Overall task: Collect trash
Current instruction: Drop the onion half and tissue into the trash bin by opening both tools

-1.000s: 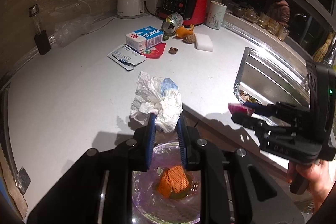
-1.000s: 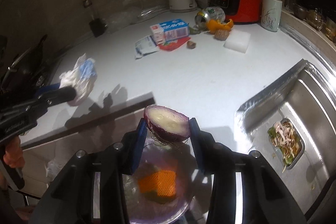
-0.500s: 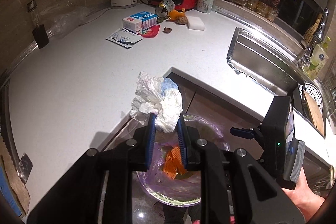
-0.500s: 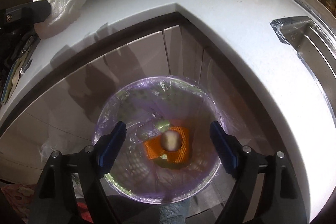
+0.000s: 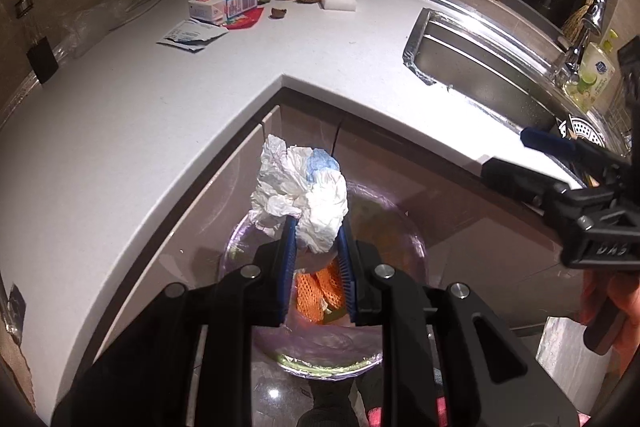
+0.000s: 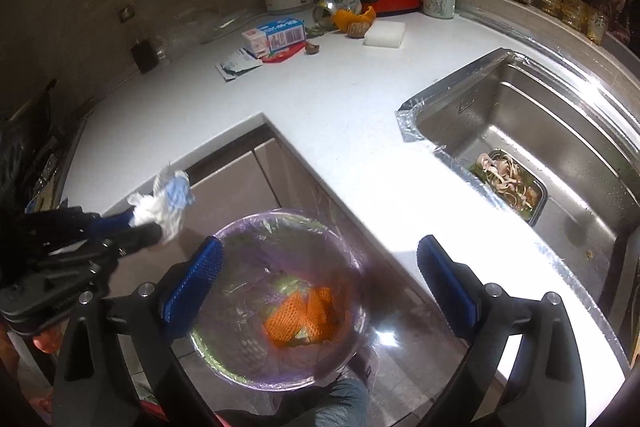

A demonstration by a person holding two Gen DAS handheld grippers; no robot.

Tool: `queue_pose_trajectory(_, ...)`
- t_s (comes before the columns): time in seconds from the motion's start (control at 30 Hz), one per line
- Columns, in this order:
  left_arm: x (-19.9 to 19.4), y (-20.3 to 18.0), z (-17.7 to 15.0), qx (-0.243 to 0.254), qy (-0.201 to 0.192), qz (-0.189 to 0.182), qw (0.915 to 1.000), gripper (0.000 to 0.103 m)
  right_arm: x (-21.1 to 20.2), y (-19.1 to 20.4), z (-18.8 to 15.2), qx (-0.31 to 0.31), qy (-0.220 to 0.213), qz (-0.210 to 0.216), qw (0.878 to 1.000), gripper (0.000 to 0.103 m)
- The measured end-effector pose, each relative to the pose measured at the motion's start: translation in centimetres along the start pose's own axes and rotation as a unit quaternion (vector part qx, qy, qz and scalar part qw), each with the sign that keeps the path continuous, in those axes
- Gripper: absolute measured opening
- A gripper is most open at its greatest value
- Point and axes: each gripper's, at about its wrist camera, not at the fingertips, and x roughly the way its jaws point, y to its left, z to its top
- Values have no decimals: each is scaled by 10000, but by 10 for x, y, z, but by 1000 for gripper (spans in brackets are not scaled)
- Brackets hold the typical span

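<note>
The left claw (image 5: 316,239) points forward and downward, its two blue pads closed tight with something pinched between them. The right claw (image 6: 320,279) tilts downward too, its jaws spread wide with nothing between them; a hand (image 5: 612,307) grips its handle.

Raised letters reading "DAS" stand on the black body of the right gripper (image 5: 576,163), at the right edge of the left wrist view. Printing on the blue-and-white carton (image 5: 224,2), upper left, is illegible.
</note>
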Motion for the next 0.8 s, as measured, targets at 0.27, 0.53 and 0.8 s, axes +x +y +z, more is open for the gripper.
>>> queue_pose_trajectory(0.27, 42, -10, -17, 158, 445, -6, 9989, 20, -11, -7, 5, 39, -103, -79, 9999, 101)
queue_pose_trajectory(0.53, 79, -11, -35, 246, 886, 8, 9958, 56, -8, -8, 6, 33, -28, -119, 9999, 101)
queue_pose_trajectory(0.8, 79, -13, -29, 340, 792, 112, 9962, 78, -6, -12, 11, 35, 5, -126, 9999, 101)
